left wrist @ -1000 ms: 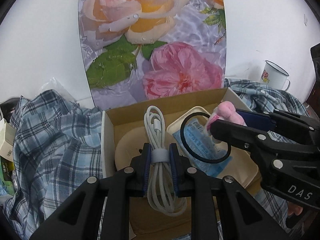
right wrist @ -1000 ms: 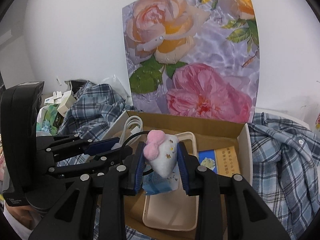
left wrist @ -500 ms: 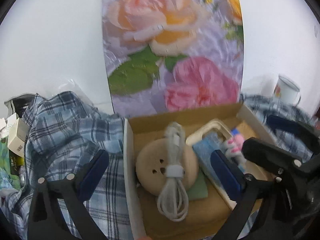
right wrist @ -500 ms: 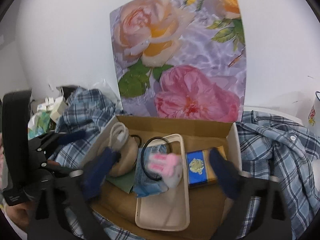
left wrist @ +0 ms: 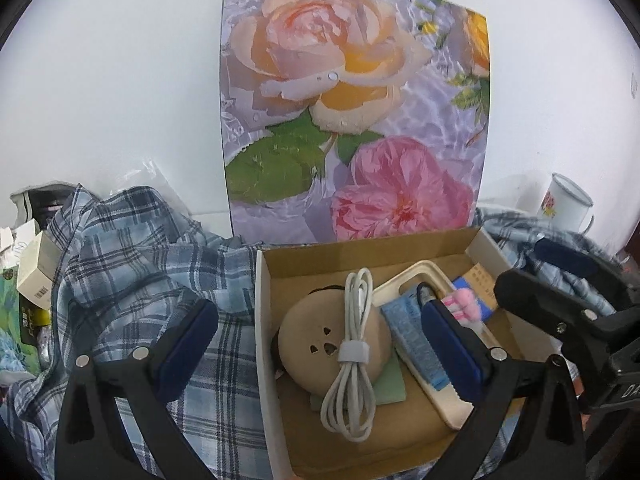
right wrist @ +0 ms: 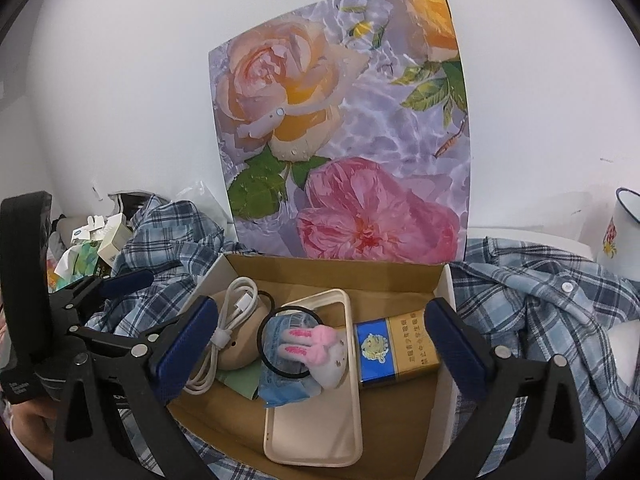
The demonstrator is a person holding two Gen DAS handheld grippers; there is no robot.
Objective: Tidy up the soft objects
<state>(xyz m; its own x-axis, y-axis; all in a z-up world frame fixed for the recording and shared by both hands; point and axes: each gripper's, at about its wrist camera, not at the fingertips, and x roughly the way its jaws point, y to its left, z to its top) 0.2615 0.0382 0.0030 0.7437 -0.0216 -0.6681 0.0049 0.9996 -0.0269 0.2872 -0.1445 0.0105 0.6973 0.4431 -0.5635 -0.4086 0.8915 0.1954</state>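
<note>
both tongs sprung wide and empty, white cable point(left wrist: 352, 354) dropped below left tongs point(left wrist: 320, 344), plush toy point(right wrist: 326, 354) below right tongs point(right wrist: 320, 344)

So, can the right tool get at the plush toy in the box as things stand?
Probably yes: the right tool is open and the plush toy lies uncovered atop the phone case, with nothing above it.

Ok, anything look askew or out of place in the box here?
The plush bunny lies tipped on its side across the hair tie and blue packet, half in the phone case. A hard cigarette pack sits among soft things.
</note>
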